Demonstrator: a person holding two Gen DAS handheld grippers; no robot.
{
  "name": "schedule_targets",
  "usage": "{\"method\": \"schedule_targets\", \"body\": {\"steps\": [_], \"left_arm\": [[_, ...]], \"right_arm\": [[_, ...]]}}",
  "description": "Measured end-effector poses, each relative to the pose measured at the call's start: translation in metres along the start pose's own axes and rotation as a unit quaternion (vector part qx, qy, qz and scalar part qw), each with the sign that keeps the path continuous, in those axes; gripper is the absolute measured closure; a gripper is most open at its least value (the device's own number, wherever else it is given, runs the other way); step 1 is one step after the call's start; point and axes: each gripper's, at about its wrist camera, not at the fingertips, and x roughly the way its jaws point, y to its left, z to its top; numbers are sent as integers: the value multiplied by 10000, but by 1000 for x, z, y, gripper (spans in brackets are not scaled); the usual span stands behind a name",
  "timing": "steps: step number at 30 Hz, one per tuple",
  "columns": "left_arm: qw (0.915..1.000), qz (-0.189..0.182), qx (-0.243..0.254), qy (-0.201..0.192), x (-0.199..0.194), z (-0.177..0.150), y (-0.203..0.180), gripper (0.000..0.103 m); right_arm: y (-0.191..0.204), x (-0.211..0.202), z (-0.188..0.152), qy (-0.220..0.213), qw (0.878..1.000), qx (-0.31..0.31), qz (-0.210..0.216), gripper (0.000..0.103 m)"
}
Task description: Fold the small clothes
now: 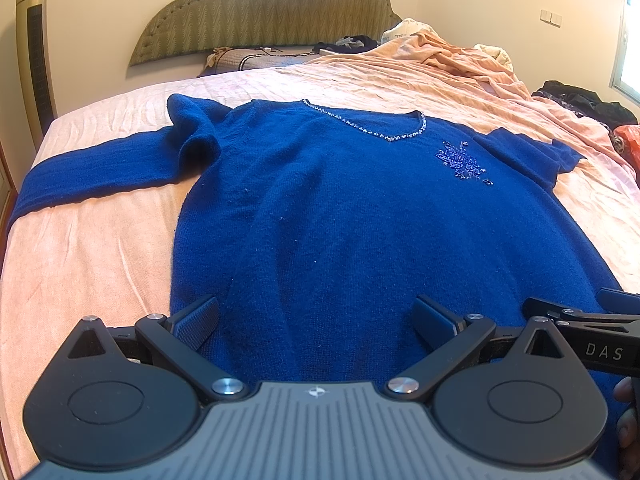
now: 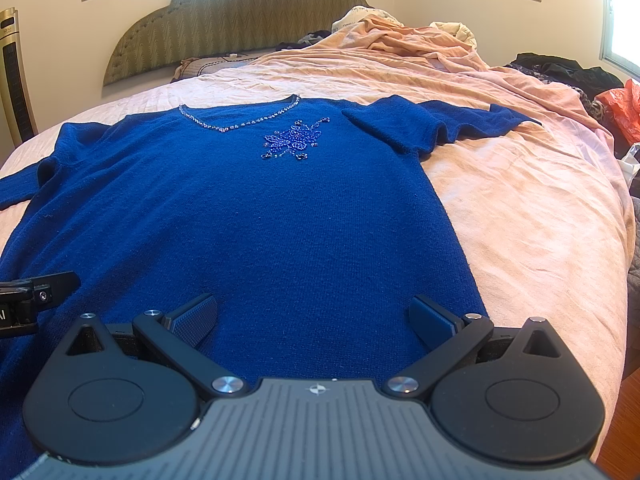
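Left gripper (image 1: 316, 322): jaws spread wide, nothing between the pads; it hangs over the hem end of the sweater, fingertips above the knit. Contact with the fabric cannot be told from this angle.
Left gripper, other view: one black finger (image 2: 52, 282) shows at the left edge of the right wrist view, over the sweater's lower left part.
Right gripper (image 2: 314, 320): likewise released, jaws wide apart, empty; poised over the hem near the sweater's right side edge.
Right gripper, other view: its arm and finger (image 1: 580, 314) enter the left wrist view at lower right, just beside the left gripper.
Hand (image 1: 626, 420): fingers visible at the lower right corner of the left wrist view.
Sweater (image 2: 248, 216): deep blue knit, laid flat, front up, on the bed, hem toward the cameras, neck toward the headboard.
Neckline (image 2: 240, 122): shallow V, edged with small silvery beads.
Motif (image 2: 294, 140): beaded blue floral patch on the chest, below the neckline.
Left sleeve (image 1: 92, 176): stretched out sideways toward the bed edge.
Right sleeve (image 2: 436, 120): lies outward, somewhat bunched.
Bed sheet (image 2: 520, 220): pale pink, creased.
Headboard (image 2: 240, 12): olive, zigzag weave.
Pink blanket (image 2: 420, 46): crumpled heap at far right.
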Motion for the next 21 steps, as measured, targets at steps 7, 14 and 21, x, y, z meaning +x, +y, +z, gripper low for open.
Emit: {"method": "schedule_targets", "body": {"steps": [7,14,21], "left_arm": [[10000,22,28,16,1,0,0,0],[9998,134,158,74,4,1,-5,0],[9995,201,229,103,5,1,-8,0]], "right_arm": [[0,0,0,0,10000,-1,0,0],[0,-1,1,4,10000,7,29,0],[-2,1,1,3,10000,13,40,0]]}}
